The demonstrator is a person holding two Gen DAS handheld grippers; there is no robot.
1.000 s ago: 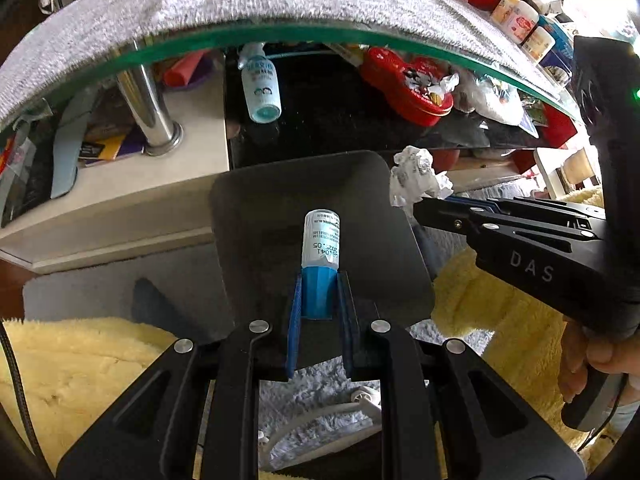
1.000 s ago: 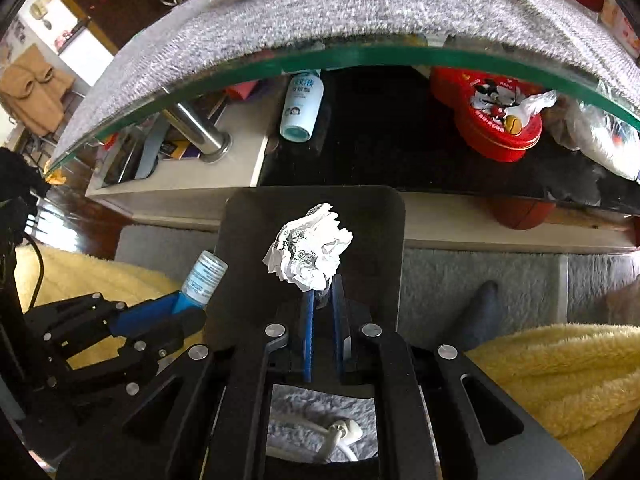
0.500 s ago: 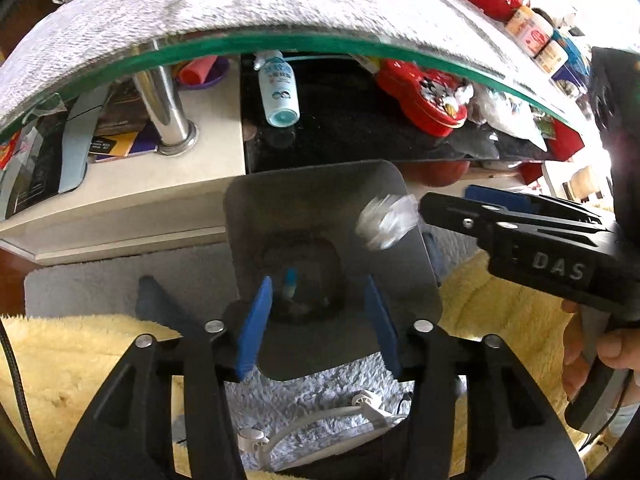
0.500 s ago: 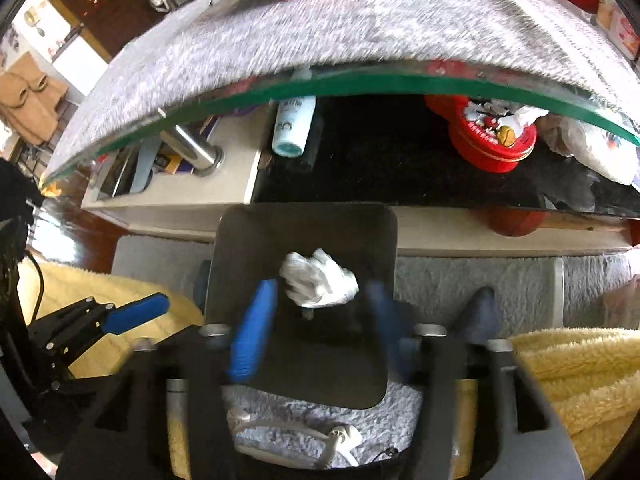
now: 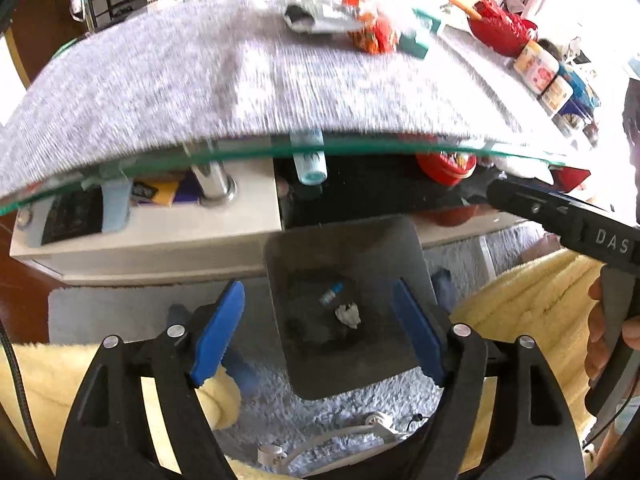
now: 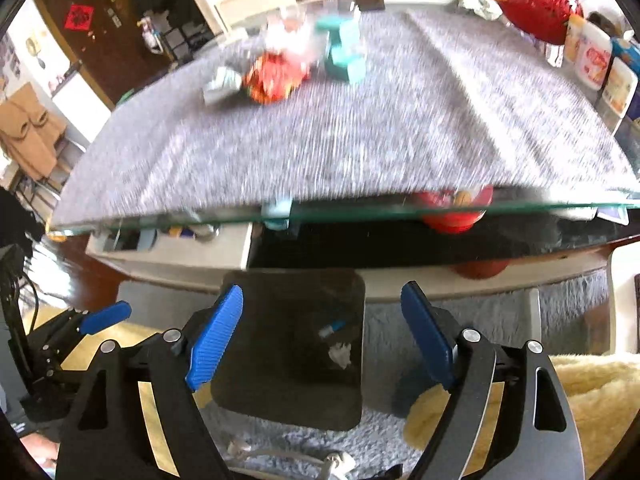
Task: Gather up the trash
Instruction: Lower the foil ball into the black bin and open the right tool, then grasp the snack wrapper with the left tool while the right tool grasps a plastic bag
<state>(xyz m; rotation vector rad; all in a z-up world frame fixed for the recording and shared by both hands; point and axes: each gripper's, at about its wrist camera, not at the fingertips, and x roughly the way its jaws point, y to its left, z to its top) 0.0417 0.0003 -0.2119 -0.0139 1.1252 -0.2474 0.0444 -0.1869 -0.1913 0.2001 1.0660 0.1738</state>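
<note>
Left wrist view: left gripper (image 5: 318, 330) and right gripper (image 6: 322, 338), fingers opening, empty, above the dark bin (image 5: 348, 304); small bottle (image 5: 331, 294) and crumpled paper (image 5: 349, 315) inside. Drop step done. Next: orange wrapper (image 6: 276, 76) on far worktop (image 6: 360, 132).

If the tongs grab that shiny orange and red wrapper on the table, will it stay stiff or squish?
The orange and red wrapper looks crumpled and thin, so it would probably squish and crackle. It seems light, so a push may slide it along the grey cloth.

Bright daylight glares from the upper right; motion blur, fisheye-bent edges.
</note>
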